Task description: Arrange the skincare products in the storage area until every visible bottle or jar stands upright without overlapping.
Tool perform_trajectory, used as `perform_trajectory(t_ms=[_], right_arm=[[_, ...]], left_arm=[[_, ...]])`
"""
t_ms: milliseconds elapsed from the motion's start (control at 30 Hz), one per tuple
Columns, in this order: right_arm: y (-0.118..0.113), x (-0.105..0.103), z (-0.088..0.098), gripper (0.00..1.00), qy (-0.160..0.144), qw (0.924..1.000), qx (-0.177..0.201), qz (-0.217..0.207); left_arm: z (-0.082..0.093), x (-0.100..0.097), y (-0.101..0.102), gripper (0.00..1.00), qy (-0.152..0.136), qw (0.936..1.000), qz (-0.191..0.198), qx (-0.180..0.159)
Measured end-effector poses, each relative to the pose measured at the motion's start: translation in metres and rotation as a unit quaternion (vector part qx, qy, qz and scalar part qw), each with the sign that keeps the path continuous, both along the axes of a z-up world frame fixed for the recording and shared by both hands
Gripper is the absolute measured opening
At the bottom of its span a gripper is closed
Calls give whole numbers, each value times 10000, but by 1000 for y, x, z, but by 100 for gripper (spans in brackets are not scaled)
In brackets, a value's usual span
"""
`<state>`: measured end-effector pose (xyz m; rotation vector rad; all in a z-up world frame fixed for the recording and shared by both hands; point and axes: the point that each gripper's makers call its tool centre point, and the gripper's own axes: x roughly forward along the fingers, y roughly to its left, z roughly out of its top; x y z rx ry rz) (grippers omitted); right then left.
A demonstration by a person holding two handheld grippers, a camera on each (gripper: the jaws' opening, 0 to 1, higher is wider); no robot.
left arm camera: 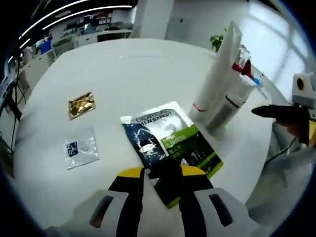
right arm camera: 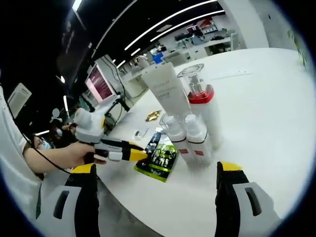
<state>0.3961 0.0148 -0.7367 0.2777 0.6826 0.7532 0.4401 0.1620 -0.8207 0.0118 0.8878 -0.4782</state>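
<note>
1. A round white table (left arm camera: 123, 89) is seen in the left gripper view, and all the products are carried on it.
2. One tall white tube (right arm camera: 167, 89) is stood upright on its cap at the back of the cluster; in the left gripper view it (left arm camera: 219, 69) is seen leaning slightly against the bottles.
3. One clear-capped pump bottle with a red collar (right arm camera: 200, 98) is stood upright just beside the tube.
4. Two small white bottles with clear caps (right arm camera: 190, 136) are stood upright side by side in front of the tube and the pump bottle, touching each other. Four upright containers are thus counted.
5. One dark and green sachet (left arm camera: 170, 145) is laid flat on the table, its near end lying between the tips of the left gripper (left arm camera: 162, 173). The jaws are held slightly apart on either side of the sachet's edge; whether it is pinched cannot be told.
6. The right gripper (right arm camera: 158, 173) is held with its jaws wide apart; the bottle cluster is seen just ahead, between and above them, untouched.
7. One clear sachet with a blue label (left arm camera: 80, 147) is laid flat, well apart from the bottles.
8. One small gold sachet (left arm camera: 81, 104) is laid flat beyond it.
</note>
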Motion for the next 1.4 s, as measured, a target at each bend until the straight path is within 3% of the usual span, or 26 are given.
perform_trajectory(t_ms=[233, 533, 1067, 1400], right_arm=[[-2, -2, 0, 99, -68, 9999, -98, 5], [-1, -7, 5, 99, -146, 9998, -159, 53], [-12, -14, 16, 100, -353, 9990, -273, 19], [-18, -22, 28, 99, -464, 9987, -167, -90]], left_arm=[[14, -1, 4, 27, -129, 9999, -22, -52], [28, 0, 26, 41, -367, 9991, 99, -174], [58, -35, 43, 67, -640, 9971, 123, -389], [76, -56, 51, 76, -830, 9955, 142, -439]])
